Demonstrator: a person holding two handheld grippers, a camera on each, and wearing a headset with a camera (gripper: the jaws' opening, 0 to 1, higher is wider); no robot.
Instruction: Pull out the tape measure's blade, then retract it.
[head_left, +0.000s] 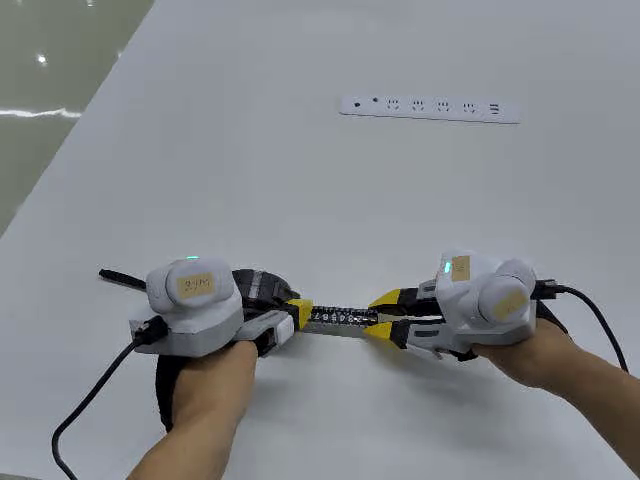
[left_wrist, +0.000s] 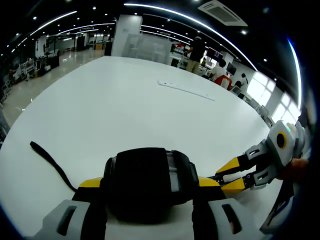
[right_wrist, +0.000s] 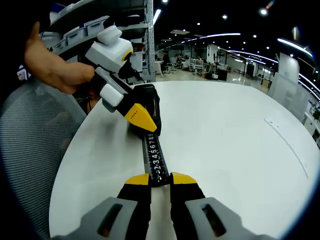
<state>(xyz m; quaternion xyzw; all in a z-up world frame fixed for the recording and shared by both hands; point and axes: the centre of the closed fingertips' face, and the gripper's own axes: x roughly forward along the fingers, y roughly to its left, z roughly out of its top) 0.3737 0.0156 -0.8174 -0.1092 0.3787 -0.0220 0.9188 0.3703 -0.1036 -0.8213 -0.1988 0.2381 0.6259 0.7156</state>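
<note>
A black tape measure (head_left: 262, 290) rests on the white table (head_left: 300, 200), and my left gripper (head_left: 290, 315) is shut on its case (left_wrist: 147, 182). A black wrist strap (left_wrist: 49, 160) trails from the case to the left. A short length of the dark blade (head_left: 340, 318) with white numbers runs to the right. My right gripper (head_left: 380, 315) is shut on the blade's end (right_wrist: 158, 172), with its yellow fingertips (right_wrist: 137, 180) pressed against it. In the right gripper view the case (right_wrist: 147, 107) lies just ahead, held by the left gripper's yellow tip.
A white power strip (head_left: 430, 107) lies flat far across the table, also seen as a power strip (left_wrist: 186, 90). Black cables (head_left: 85, 410) trail from both grippers toward me. A mesh chair (right_wrist: 35, 165) stands at the table's near edge.
</note>
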